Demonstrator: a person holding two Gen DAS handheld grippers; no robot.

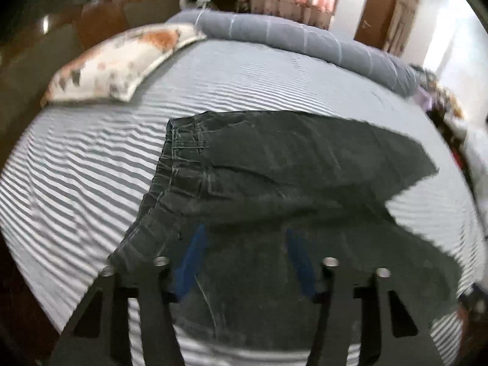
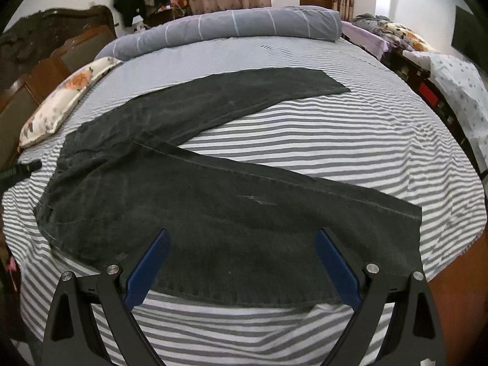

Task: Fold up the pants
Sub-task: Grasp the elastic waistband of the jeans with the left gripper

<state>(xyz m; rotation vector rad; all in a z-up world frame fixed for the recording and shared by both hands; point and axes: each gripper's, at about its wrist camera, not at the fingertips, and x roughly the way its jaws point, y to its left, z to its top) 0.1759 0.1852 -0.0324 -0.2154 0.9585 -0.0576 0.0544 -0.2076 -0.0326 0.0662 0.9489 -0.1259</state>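
My right gripper (image 2: 242, 262), spread wide and empty, hangs over the near leg's lower edge of the dark jeans (image 2: 189, 201), which run waistband-left to hems-right across the striped bedsheet (image 2: 305, 140), while my left gripper (image 1: 244, 262), equally wide and empty, hovers nearer the waistband (image 1: 170, 164).

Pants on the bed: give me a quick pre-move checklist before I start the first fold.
1. pants spread flat on the striped bed sheet: ok, legs splayed in a V.
2. Near leg free of big wrinkles: ok in the right wrist view.
3. left gripper open over the waist end: ok, nothing held.
4. right gripper open over the near leg: ok, nothing held.
5. Fold path clear: ok; floral pillow and rolled duvet lie apart from the pants.
6. Contact of fingertips with fabric: cannot tell; the left wrist view is blurred.
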